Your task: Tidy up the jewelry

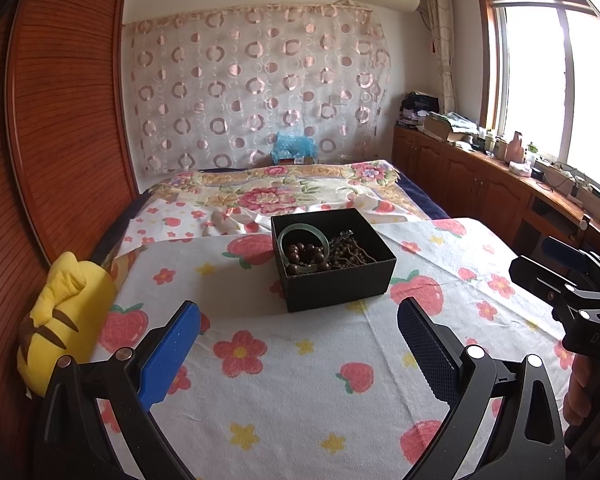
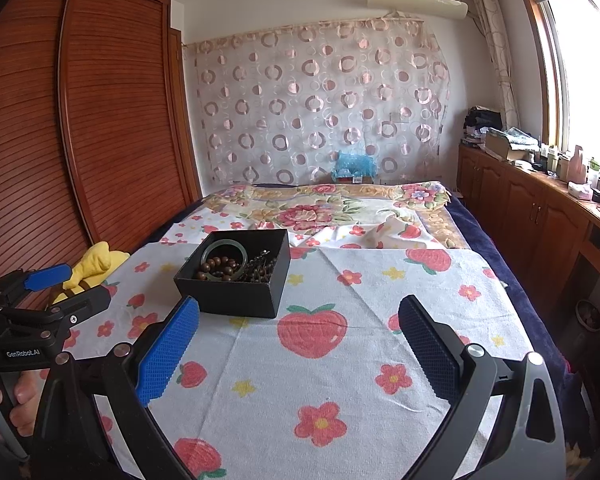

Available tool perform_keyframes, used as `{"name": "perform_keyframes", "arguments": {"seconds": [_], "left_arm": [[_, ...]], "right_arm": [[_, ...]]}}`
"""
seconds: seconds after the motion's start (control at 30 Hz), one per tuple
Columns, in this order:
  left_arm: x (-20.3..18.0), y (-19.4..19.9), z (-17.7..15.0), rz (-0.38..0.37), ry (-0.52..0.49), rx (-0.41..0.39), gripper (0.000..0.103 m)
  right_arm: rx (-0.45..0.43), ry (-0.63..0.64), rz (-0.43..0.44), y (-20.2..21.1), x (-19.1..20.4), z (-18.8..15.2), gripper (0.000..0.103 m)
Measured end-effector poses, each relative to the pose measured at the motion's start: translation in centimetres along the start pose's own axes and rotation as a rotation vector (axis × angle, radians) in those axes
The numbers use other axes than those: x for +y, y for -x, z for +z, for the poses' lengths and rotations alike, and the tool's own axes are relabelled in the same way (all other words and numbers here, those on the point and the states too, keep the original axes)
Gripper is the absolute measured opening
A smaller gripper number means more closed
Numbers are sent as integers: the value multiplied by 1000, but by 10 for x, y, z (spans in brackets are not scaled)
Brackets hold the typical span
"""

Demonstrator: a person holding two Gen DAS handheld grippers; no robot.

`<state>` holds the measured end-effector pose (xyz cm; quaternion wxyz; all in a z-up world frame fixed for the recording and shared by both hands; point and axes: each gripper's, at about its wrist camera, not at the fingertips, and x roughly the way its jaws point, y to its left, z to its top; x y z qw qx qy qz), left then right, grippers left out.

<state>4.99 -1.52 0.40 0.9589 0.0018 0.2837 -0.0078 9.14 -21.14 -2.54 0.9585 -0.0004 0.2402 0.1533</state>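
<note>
A black open box (image 1: 340, 286) stands on the strawberry-print cloth (image 1: 300, 380). Inside lie a pale green bangle (image 1: 300, 234), a brown bead bracelet (image 1: 306, 254) and a dark tangled chain (image 1: 350, 252). My left gripper (image 1: 298, 344) is open and empty, just short of the box. In the right wrist view the box (image 2: 236, 294) sits ahead to the left with the bangle (image 2: 224, 245) and beads (image 2: 216, 270) inside. My right gripper (image 2: 298, 344) is open and empty, to the right of the box. Each gripper shows in the other's view: the right gripper (image 1: 556, 268), the left gripper (image 2: 60, 284).
A yellow plush toy (image 1: 66, 320) lies at the cloth's left edge beside the wooden wardrobe (image 1: 60, 120). A floral blanket (image 1: 284, 190) covers the bed behind the box. Wooden cabinets (image 1: 480, 184) with clutter run along the right wall under the window.
</note>
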Motion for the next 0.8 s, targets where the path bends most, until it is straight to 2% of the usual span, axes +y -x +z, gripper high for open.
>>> {"name": "perform_keyframes", "arguments": {"seconds": [0.8], "left_arm": [[0,1,0,-2,0,-3,95]], "right_arm": [[-1,-2,0,1,-2,0,101]]}}
